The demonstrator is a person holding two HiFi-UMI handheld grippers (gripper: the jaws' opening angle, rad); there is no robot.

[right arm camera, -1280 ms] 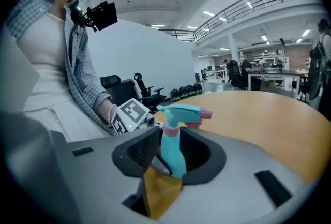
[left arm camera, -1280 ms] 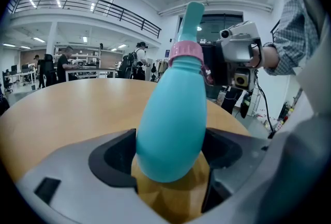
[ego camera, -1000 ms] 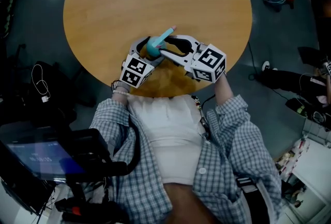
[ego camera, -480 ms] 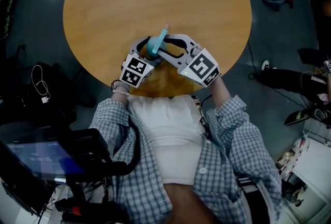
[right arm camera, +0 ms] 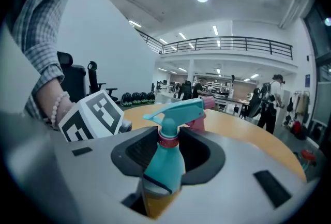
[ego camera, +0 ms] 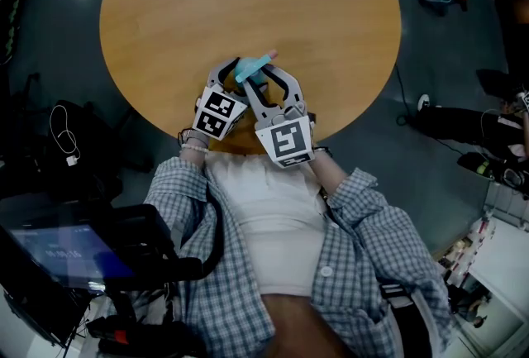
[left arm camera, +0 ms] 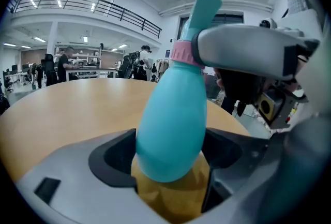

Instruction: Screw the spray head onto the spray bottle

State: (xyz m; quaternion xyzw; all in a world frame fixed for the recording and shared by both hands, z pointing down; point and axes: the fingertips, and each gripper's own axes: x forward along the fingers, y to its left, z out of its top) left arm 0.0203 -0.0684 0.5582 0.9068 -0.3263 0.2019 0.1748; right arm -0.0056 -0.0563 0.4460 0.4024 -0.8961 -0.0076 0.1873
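The spray bottle (left arm camera: 173,119) is gripped by the left gripper (left arm camera: 170,158); from five o'clock, the spray head (right arm camera: 178,108) is clamped by the right gripper (right arm camera: 166,141), its jaws just closed in.

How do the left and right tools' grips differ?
The left tool clamps the spray bottle by its wide teal body; the right tool, jaws just closing, pinches the pink collar of the spray head. The left tool's jaws stand wider than the right tool's. Both hold one bottle.

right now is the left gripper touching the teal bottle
Touching. The left gripper view shows the left gripper with both black pads pressed against the sides of the teal bottle, no gap on either side.
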